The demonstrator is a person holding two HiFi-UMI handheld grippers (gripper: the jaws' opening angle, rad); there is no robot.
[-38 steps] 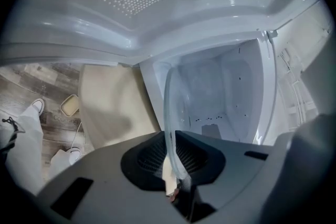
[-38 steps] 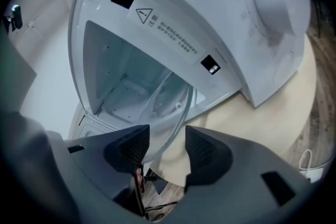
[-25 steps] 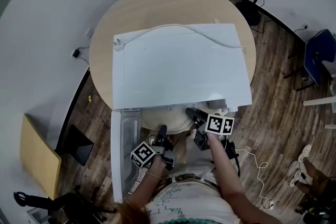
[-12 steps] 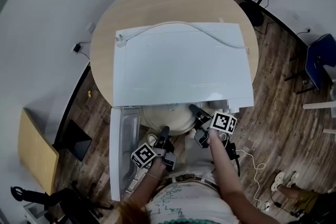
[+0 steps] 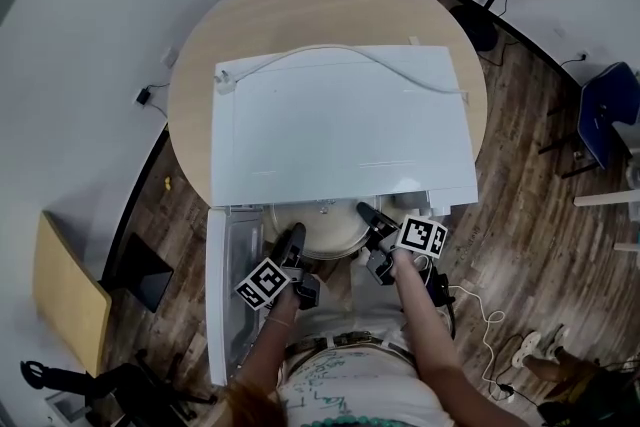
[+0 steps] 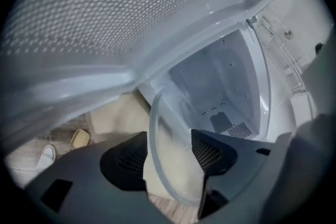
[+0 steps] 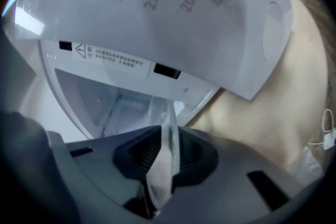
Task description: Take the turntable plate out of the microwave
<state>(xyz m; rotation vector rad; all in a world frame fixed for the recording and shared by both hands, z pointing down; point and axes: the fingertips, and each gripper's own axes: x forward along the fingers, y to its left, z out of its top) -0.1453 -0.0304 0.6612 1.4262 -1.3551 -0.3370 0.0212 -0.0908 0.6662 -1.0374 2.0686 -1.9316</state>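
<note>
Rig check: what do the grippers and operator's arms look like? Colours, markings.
The left gripper and right gripper are black, with dark grey jaws and textured pads. Each carries a white cube of black square markers. No sleeves on the forearms; light printed shirt.

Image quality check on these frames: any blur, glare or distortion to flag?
Head view: sharp, heavy fisheye, the microwave edges bow. Left gripper view: door mesh close and smeared, glass turntable plate rim only faintly readable, corners vignetted. Right gripper view: dial numerals legible but curved, plate edge-on, one small highlight at upper left.
</note>
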